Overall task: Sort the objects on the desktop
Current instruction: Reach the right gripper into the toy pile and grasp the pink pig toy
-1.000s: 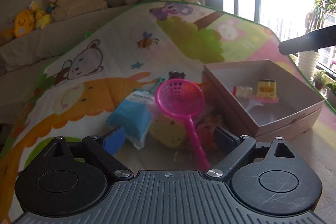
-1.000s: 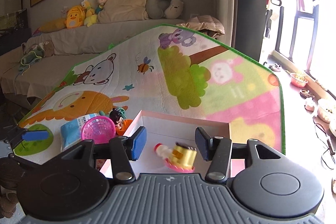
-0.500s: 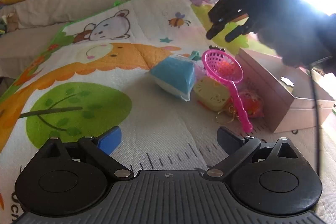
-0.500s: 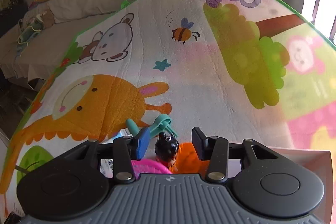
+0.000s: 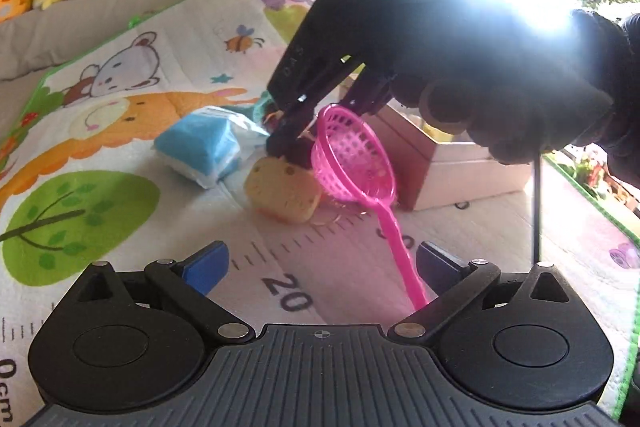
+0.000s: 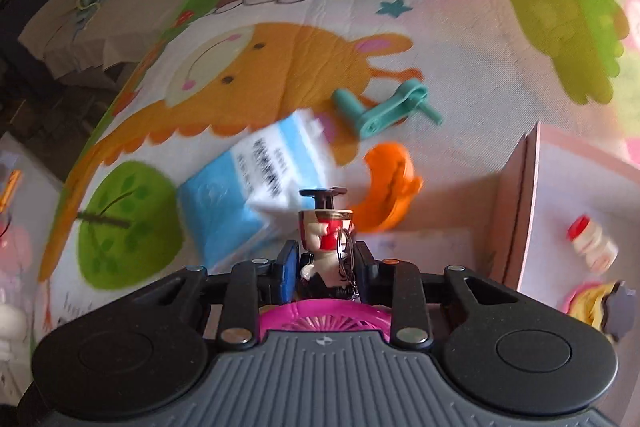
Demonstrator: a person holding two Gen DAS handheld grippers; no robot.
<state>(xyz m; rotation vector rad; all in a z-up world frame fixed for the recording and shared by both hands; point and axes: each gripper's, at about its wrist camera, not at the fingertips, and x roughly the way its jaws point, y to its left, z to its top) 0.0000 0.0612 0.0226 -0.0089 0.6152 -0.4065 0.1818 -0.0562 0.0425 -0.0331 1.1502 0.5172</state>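
On the play mat lies a pile: a pink sieve (image 5: 352, 159), a yellow sponge toy (image 5: 284, 193) and a blue packet (image 5: 200, 147). My left gripper (image 5: 320, 261) stands open low over the mat, the sieve's handle running toward its right finger without touching it. A gloved hand holds my right gripper (image 6: 326, 267) steeply down into the pile. Its jaws are closing, and a small red-and-white figurine keychain (image 6: 326, 239) fills the gap between the pads, which touch its sides. The sieve (image 6: 324, 319) shows just under that gripper.
A pink cardboard box (image 5: 460, 167) stands right of the pile, holding a small red-capped bottle (image 6: 592, 247) and a yellow toy (image 6: 596, 303). A teal clip (image 6: 384, 107) and an orange piece (image 6: 390, 187) lie beyond the figurine. A sofa with plush toys is behind.
The right gripper swung from over the box to the pile, tipped down and narrowed around the figurine. The left gripper came lower and nearer the sieve, its jaws a little wider.
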